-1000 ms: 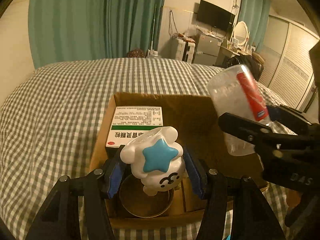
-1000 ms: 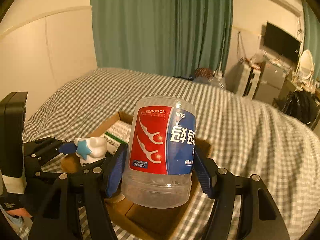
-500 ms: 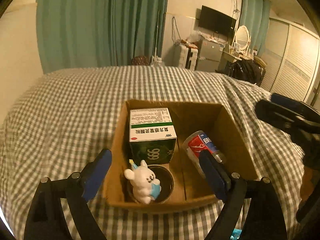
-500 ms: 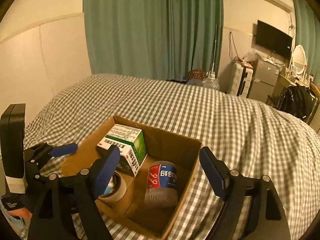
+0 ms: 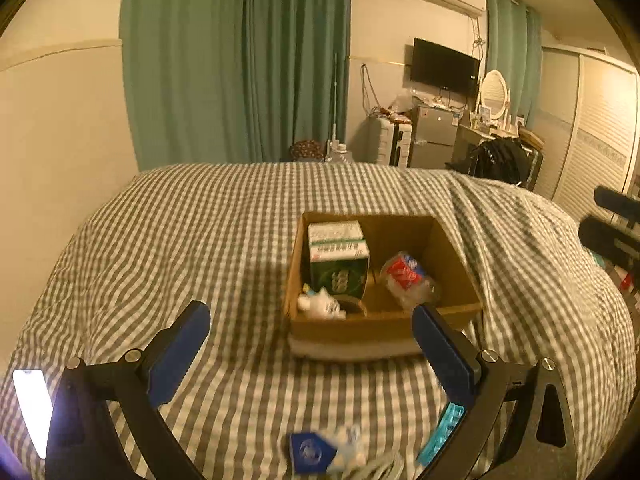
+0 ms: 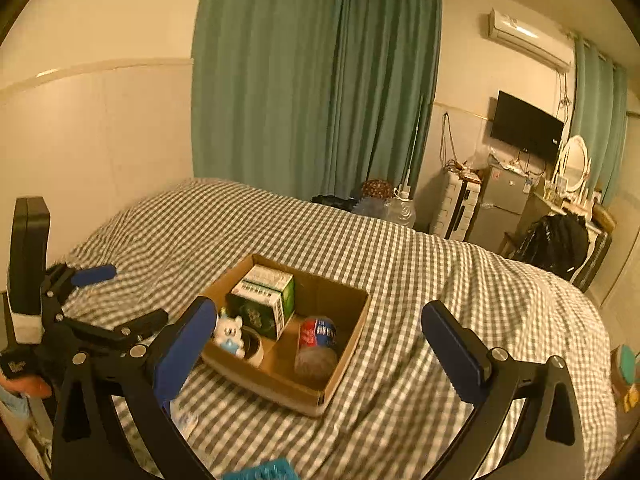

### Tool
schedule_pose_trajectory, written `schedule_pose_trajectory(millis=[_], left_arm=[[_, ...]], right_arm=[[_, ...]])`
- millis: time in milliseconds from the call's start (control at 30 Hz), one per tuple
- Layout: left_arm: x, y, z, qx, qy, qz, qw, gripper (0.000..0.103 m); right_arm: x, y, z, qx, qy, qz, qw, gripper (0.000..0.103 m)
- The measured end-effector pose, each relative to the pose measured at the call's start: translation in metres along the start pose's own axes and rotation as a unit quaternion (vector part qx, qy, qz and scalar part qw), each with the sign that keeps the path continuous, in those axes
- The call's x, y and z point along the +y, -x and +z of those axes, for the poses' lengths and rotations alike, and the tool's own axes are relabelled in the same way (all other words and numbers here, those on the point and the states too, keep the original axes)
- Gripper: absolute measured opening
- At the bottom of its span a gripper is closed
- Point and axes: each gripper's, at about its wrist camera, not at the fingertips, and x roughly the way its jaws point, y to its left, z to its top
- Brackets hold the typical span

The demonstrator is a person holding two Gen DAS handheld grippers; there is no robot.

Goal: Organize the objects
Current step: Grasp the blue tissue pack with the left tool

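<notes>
A cardboard box (image 5: 352, 330) (image 6: 344, 368) sits on the checked bed. In it stand a green and white carton (image 5: 338, 256) (image 6: 266, 298), a white toy with a blue star (image 5: 320, 304) (image 6: 230, 332) on a tape roll (image 5: 352, 306) (image 6: 254, 346), and a clear jar with a red and blue label (image 5: 406, 276) (image 6: 318, 344) on its side. My left gripper (image 5: 310, 336) is open and empty, held back from the box. My right gripper (image 6: 320, 336) is open and empty, also back from it.
The checked bedspread (image 5: 192, 240) covers the bed. A small blue packet (image 5: 308, 450), a white cable (image 5: 380, 466) and a turquoise item (image 5: 442, 434) lie near the front edge. A lit phone screen (image 5: 32, 410) is at the left. Curtains (image 6: 312, 88) and furniture stand behind.
Both grippers opened and let go: the toy dropped onto the tape roll and the jar into the box's right side. Both grippers then pulled back and up from the box.
</notes>
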Motion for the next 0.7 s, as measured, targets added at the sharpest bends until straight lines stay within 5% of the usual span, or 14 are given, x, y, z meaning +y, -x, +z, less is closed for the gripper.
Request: schedule_pose_trajectory(millis=[267, 500, 700], left_arm=[[0.005, -0.005, -0.063, 0.045, 0.027, 0.009, 0.9986, 0.103], [-0.009, -0.055, -0.118, 0.126, 0.011, 0.013, 0.9919, 0.103], [-0.021, -0.09, -0.139, 0.166, -0.019, 0.024, 0.9856, 0.103]], right_arm=[[0.022, -0.008, -0.077, 0.092, -0.005, 0.006, 0.996, 0.103], [0.034, -0.03, -0.152, 0.172, -0.026, 0.025, 0.984, 0.103], [0.032, -0.049, -0.176, 0.202, -0.038, 0.021, 0.978, 0.103]])
